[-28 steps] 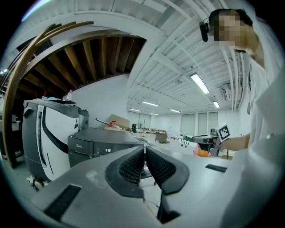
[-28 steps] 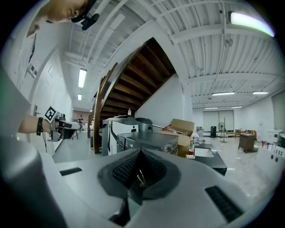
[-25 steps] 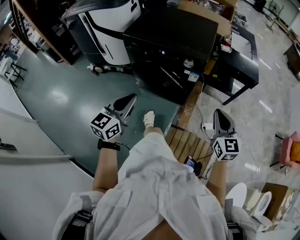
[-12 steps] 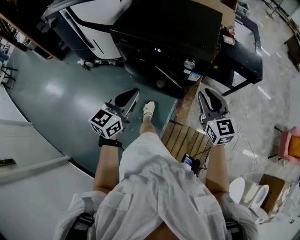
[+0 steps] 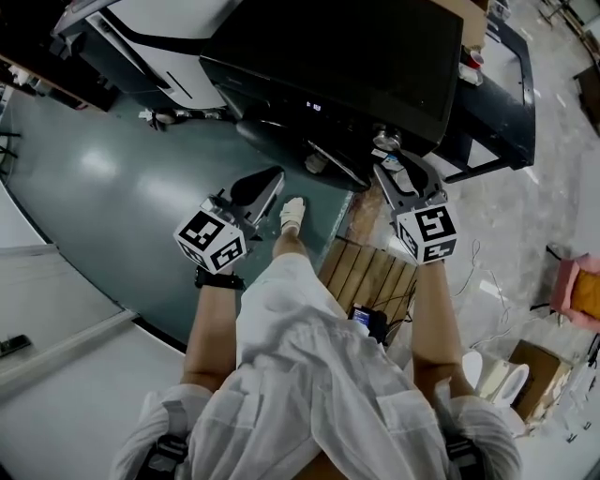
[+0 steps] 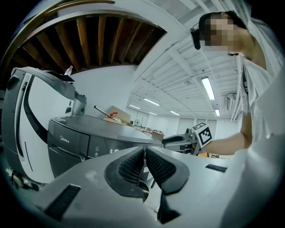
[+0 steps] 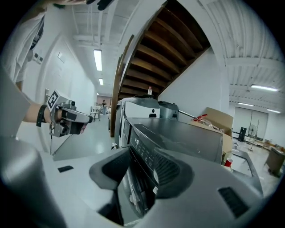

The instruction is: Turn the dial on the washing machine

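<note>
A white appliance (image 5: 178,23) with black trim is seen at the far left of the head view, standing on a grey-green floor (image 5: 112,178). Over that floor the left tongs (image 5: 272,176) are held out from the person's left arm, well apart from the machine's front. In the left gripper view the left tongs (image 6: 144,151) are clenched, the ribbed pads are pressed almost together, and nothing is gripped between them.

Just to the right, a foot (image 5: 293,214) in white is planted on the floor below the machine. The dark washing machine (image 5: 356,56) fills the upper middle of the head view, and its flat top and lit control panel are shown in the left gripper view (image 6: 84,133) and the right gripper view (image 7: 178,133). The dial (image 5: 385,141), a small silvery knob, is placed on the right end of the front panel, near the machine's right corner.

The right tongs (image 5: 394,167) are held just below the dial, with the tips close against that corner of the panel; whether the dial is touched cannot be told. In the right gripper view the right tongs (image 7: 138,167) are released, the jaws are spread wide, and the front panel is framed between them. A wooden pallet (image 5: 370,277) lies on the floor beneath the right arm, and a cardboard box (image 7: 218,118) rests beyond the machine's top.
</note>
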Motion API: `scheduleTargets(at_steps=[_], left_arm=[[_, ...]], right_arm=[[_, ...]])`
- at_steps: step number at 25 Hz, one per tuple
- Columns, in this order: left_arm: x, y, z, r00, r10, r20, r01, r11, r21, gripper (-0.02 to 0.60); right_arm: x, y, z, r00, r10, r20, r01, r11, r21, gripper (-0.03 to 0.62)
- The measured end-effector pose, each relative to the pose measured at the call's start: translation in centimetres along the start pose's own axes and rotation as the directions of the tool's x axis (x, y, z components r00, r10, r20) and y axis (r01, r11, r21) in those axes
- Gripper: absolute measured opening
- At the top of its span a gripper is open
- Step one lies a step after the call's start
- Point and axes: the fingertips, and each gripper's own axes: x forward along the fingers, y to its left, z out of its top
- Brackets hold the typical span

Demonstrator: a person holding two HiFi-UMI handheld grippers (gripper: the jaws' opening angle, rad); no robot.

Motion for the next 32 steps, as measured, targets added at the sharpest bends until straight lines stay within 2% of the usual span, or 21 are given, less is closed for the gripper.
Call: scheduleTargets(at_steps=[6, 10, 14, 19, 25, 32], left_arm=[[3.0, 1.7, -1.0, 0.999, -0.032, -0.014, 0.032, 0.999, -0.016, 0.015], [4.5, 2.1, -1.8, 0.998, -0.048, -0.027, 0.048, 0.998, -0.029, 0.015], [5.2, 1.9, -2.4, 0.998, -0.055, -0.035, 0.054, 0.998, -0.035, 0.015], [5.1, 1.6, -2.7, 0.998, -0.048, -0.040, 0.046, 0.998, -0.041, 0.015], [5.2, 1.1, -2.9, 0.998, -0.046, -0.047, 0.044, 0.998, -0.044, 0.015], [5.3, 0.3, -2.9, 0.997, -0.052, -0.050, 0.050, 0.998, -0.043, 0.015]], right_arm=[[4.8, -1.0, -1.6, 0.993, 0.015, -0.115, -0.031, 0.989, -0.144, 0.201], [6.3, -2.0, -3.7, 0.981, -0.009, -0.192, -0.031, 0.979, -0.203, 0.215], [6.3, -2.9, -4.8, 0.979, -0.055, -0.195, 0.009, 0.974, -0.228, 0.210], [5.3, -3.4, -5.6, 0.976, -0.109, -0.186, 0.072, 0.978, -0.196, 0.235], [4.7, -3.4, -6.9, 0.975, -0.114, -0.193, 0.088, 0.987, -0.135, 0.276], [4.6, -3.3, -7.4, 0.978, -0.118, -0.174, 0.109, 0.992, -0.061, 0.290]])
